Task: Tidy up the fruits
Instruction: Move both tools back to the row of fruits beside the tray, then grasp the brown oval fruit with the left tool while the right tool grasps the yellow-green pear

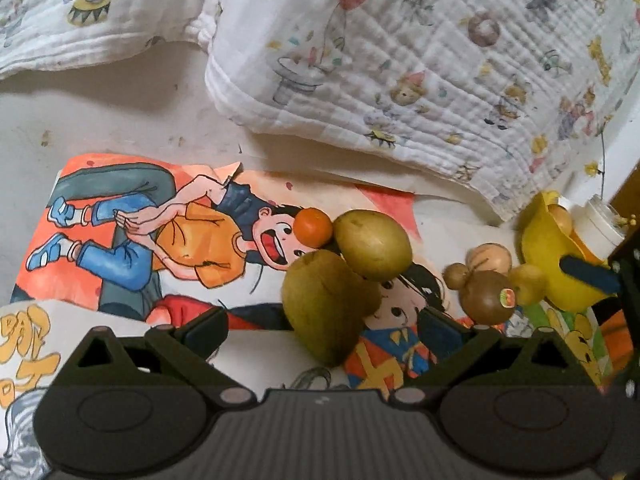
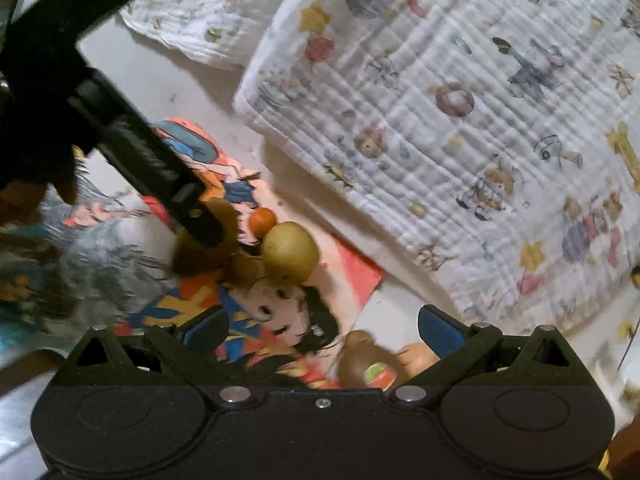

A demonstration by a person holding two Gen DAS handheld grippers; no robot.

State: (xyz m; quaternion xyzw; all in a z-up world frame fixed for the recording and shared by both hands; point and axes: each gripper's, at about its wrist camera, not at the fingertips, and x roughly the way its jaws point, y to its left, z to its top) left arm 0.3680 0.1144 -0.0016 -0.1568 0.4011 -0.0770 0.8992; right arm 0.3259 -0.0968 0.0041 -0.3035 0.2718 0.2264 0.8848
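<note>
Fruit lying on a cartoon poster [image 1: 168,240] beside a printed quilt [image 1: 420,60].

Left wrist view: the left hand-held gripper [image 1: 322,330] is spread, empty, with a green pear [image 1: 328,304] between its fingers; a yellow pear [image 1: 374,244] and small orange [image 1: 316,227] touch just behind. A stickered kiwi [image 1: 488,296] lies near the poster's right edge, beside a yellow bowl [image 1: 548,264].

Right wrist view: the right hand-held gripper [image 2: 324,328] is spread, empty, over the stickered kiwi.
</note>
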